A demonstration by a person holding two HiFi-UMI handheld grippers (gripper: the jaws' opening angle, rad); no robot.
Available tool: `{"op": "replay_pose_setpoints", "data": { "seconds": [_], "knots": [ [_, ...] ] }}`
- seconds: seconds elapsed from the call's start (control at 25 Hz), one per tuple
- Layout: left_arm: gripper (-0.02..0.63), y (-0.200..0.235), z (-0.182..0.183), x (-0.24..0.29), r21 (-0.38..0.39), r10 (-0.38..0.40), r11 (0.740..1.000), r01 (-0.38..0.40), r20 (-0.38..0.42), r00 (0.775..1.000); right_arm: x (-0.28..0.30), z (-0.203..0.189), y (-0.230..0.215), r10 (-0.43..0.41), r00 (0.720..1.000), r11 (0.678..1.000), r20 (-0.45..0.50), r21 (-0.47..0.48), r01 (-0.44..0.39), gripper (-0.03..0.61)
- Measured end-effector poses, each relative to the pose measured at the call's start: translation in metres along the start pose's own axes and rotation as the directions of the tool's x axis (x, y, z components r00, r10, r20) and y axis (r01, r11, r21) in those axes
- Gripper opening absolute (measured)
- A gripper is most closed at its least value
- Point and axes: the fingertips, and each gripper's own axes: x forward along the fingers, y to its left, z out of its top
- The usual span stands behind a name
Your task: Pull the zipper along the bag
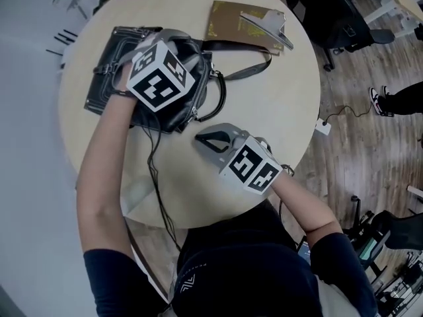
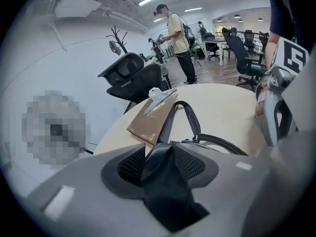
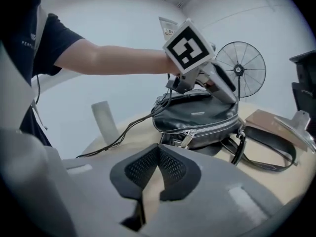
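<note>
At 10 o'clock on the round counter (image 1: 284, 111): one black leather handbag (image 3: 197, 113), lying on its side, the task's item.

- Zipper (image 3: 219, 126): a silver line along the bag's top, its pull (image 3: 188, 138) hanging at the end that faces the right gripper.
- Left gripper (image 2: 160, 151): set on top of the bag, jaws partly closed and pinching a fold of its black leather. Judged purpose: to anchor the bag so it does not slide when the pull is drawn.
- Right gripper (image 3: 158, 149): at 5 o'clock from the bag, just short of it, jaws closed together with nothing between them. It points at the pull and would have to open before taking it.
- Shoulder strap (image 1: 246, 71): trailing toward 2 o'clock, clear of the zipper.
- Brown clipboard (image 1: 232, 22): at 1 o'clock, apart from the bag.
- Black cable (image 1: 156, 185): running from the left gripper off the counter at 7 o'clock.
</note>
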Motion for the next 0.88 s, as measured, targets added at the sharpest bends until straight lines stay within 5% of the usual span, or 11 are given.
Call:
{"op": "replay_pose_setpoints", "data": {
  "seconds": [0.24,0.44,0.6,0.72,0.88],
  "knots": [
    [0.196,-0.017,0.004,-0.019,-0.03,0.004,1.0,-0.002,0.065,0.998,-0.017,0.004,-0.013,-0.111,0.994,0.992,0.022,0.06,0.109,0.004],
    [0.133,-0.022,0.002,-0.052,-0.196,0.101,0.978,-0.077,0.113,0.989,-0.038,0.011,-0.023,-0.186,0.981,0.978,0.047,0.109,0.18,0.005],
    [0.115,-0.026,-0.001,-0.082,-0.342,0.211,0.927,-0.157,0.127,0.969,-0.053,0.017,-0.029,-0.24,0.969,0.963,0.064,0.142,0.23,0.005],
    [0.043,-0.035,-0.007,-0.104,-0.428,0.29,0.878,-0.215,0.118,0.95,-0.064,0.021,-0.031,-0.279,0.958,0.951,0.07,0.159,0.265,0.005],
    [0.018,-0.055,-0.013,-0.127,-0.515,0.334,0.826,-0.231,0.117,0.935,-0.076,0.031,-0.031,-0.313,0.945,0.94,0.095,0.173,0.294,0.005]
  ]
}}
